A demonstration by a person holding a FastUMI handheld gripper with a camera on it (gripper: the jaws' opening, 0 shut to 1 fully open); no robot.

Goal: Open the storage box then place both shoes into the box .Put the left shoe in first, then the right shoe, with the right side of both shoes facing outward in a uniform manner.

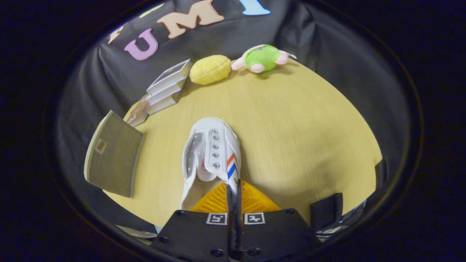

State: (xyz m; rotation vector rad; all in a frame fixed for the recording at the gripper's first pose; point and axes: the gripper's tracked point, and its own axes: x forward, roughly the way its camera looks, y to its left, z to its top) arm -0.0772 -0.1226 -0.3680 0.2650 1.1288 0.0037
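- The claw (pixel 233 189) points down and forward over the surface (pixel 309 138), its 2 fingers pressed narrowly together on the side wall of a white shoe (pixel 213 156).
- The shoe, with red and blue stripes, extends just ahead of the fingers, toe pointing away.
- A grey box lid (pixel 113 156) stands left of the shoe.
- Beyond: stacked boxes (pixel 167 87), a yellow plush (pixel 210 69), a green plush (pixel 263 58).

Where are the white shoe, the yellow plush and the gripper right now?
white shoe (pixel 214 151): gripper view, on its eyelet strip.
yellow plush (pixel 210 69): gripper view, on its middle, at the table's far edge.
gripper (pixel 233 189): gripper view, between its fingertips, pinched on the shoe's side wall.
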